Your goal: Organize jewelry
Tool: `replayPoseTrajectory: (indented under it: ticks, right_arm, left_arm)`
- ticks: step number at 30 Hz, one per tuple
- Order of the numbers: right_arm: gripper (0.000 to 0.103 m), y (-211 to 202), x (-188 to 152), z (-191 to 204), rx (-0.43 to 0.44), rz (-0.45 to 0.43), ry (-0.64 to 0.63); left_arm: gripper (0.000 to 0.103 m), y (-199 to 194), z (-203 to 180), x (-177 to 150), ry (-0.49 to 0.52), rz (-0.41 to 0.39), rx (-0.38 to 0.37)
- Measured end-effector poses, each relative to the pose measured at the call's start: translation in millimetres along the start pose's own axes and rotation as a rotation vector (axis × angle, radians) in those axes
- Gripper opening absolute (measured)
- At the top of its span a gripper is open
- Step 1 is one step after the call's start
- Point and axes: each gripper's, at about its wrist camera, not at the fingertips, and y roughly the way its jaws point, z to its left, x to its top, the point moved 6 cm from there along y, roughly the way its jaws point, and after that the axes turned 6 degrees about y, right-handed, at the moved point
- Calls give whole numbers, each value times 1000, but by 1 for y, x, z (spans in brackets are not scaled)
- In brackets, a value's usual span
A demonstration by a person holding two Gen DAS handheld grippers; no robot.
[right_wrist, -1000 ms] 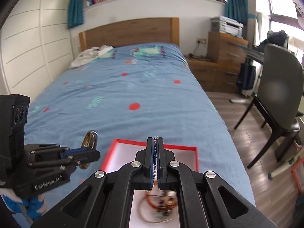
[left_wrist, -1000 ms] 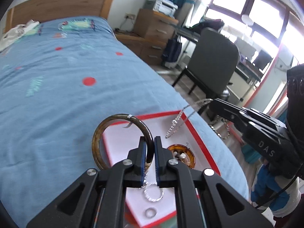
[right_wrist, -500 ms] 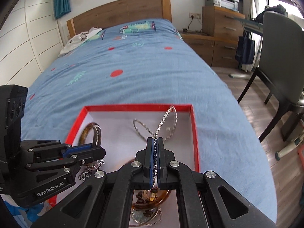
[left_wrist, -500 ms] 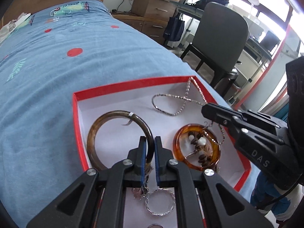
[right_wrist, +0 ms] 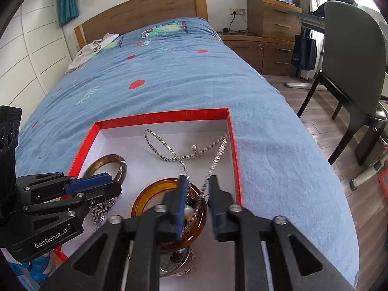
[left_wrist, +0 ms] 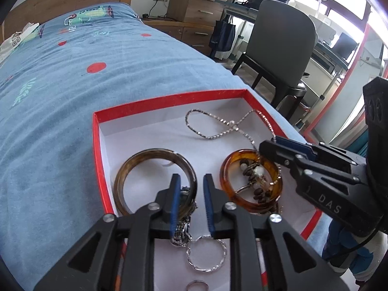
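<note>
Blue bedspread (right_wrist: 184, 77) carries a red-rimmed tray (left_wrist: 97, 160). Left gripper (left_wrist: 192, 181) stands parted astride the dark bangle (left_wrist: 135, 165), which lies on the tray floor. Right gripper (right_wrist: 196, 184) is likewise parted (silver chain (right_wrist: 169, 156) runs slack between its fingers) above the amber bangle (right_wrist: 145, 197).

You have a shallow red-rimmed cardboard box (left_wrist: 97, 145) with a white floor lying flat on the bed. At its left lies a dark brown tortoiseshell bangle (left_wrist: 155, 156), flat. To the right sits a translucent amber bangle (left_wrist: 232, 165), with beads and a pearl inside it. A silver beaded chain necklace (right_wrist: 167, 154) loops across the far floor. Nearest you lie a thin silver hoop (left_wrist: 206, 254) and a small silver ring (left_wrist: 197, 286).
</note>
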Motion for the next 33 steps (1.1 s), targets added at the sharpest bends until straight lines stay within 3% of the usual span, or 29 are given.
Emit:
replayPoseTrajectory:
  ticks: [8,22,33]
  right_arm:
    - [33,-19,1,3,-4,-32,11]
    - [41,-60,-6,9,-24,-58,12]
    - [50,-118,-16,43,12,-86,-22]
  left_arm:
    - [30,-22,-15,5,42,-31,26]
    - [30,-72,-19,-5,41,-47,85]
    - [30,-154,-2,-35,-5,-79,179]
